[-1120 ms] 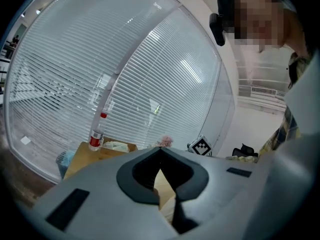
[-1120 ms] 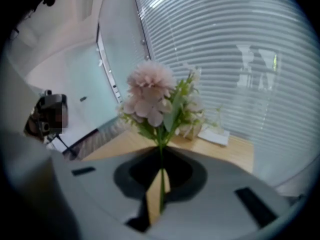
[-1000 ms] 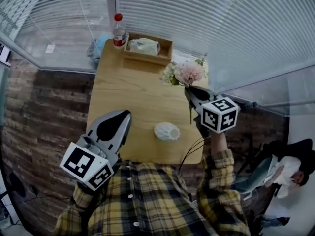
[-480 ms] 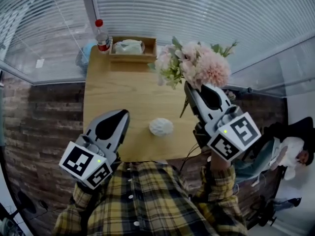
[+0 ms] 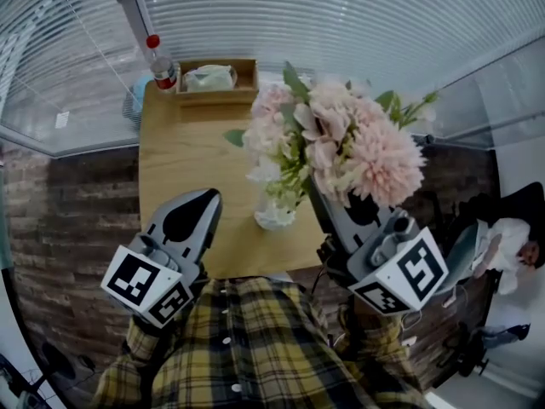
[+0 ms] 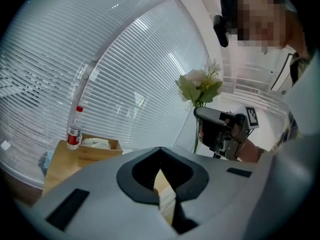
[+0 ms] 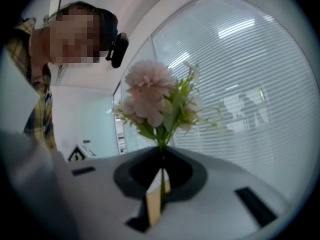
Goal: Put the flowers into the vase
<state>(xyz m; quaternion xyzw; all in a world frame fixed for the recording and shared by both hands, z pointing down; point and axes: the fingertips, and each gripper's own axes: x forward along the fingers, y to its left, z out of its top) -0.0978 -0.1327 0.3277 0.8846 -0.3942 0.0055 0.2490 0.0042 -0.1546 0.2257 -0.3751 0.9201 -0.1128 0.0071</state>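
A bunch of pale pink flowers [image 5: 341,147] with green leaves is held high, close under the head camera. My right gripper [image 5: 328,207] is shut on its stems, and the blooms hide its tips. In the right gripper view the flowers [image 7: 155,99] stand upright out of the right gripper [image 7: 162,151]. The white ribbed vase [image 5: 274,216] stands on the wooden table [image 5: 183,143] near its front edge, partly hidden behind the leaves. My left gripper [image 5: 209,196] hovers left of the vase, shut and holding nothing. The left gripper view shows its own jaws [image 6: 160,151] and the flowers [image 6: 200,86] in the right gripper [image 6: 197,114].
At the table's far edge stand a red-capped bottle [image 5: 160,62] and a wooden box [image 5: 213,79] holding a pale cloth. Window blinds surround the table. A person [image 5: 502,245] sits at the far right. Brick-patterned floor lies left of the table.
My right gripper has risen with the flowers, which now loom large and cover part of the vase. The left gripper has stayed almost still.
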